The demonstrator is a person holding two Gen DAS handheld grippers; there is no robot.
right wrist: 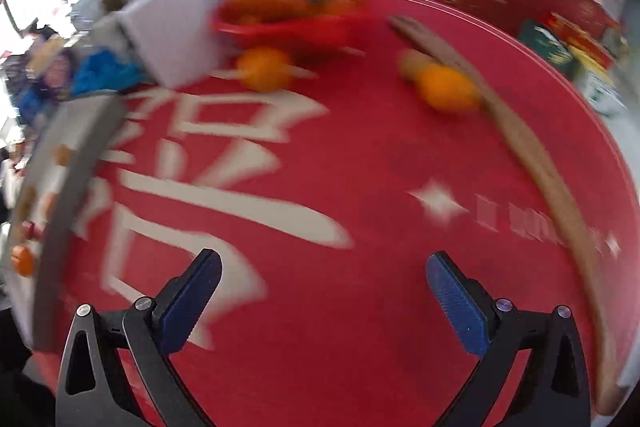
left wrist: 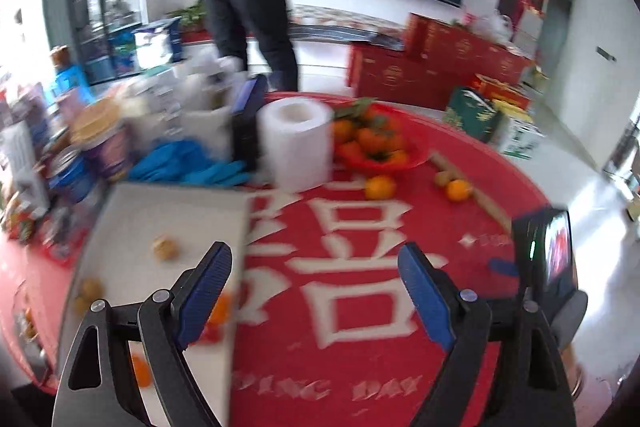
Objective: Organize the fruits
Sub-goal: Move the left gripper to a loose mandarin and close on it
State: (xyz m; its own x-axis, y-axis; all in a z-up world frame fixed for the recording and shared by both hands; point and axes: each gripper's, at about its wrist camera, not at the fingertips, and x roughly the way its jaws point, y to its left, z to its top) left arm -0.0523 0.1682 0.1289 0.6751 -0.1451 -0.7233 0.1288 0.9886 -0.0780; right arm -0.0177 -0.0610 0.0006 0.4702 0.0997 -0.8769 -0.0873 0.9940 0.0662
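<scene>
Both your left hand-held gripper [left wrist: 314, 269] and right hand-held gripper [right wrist: 324, 279] are spread, empty; rushing could knock the far loose orange [right wrist: 448, 89] rolling off the surface [right wrist: 360, 167].

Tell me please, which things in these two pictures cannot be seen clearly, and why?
- Left wrist view: fruits in the white tray are partly hidden behind the left gripper.
- Left wrist view: clutter at the left edge is blurred and unidentifiable.
- Right wrist view: the red basket contents are smeared by motion.
- Right wrist view: the brown fruit beside an orange is too blurred to name.
</scene>
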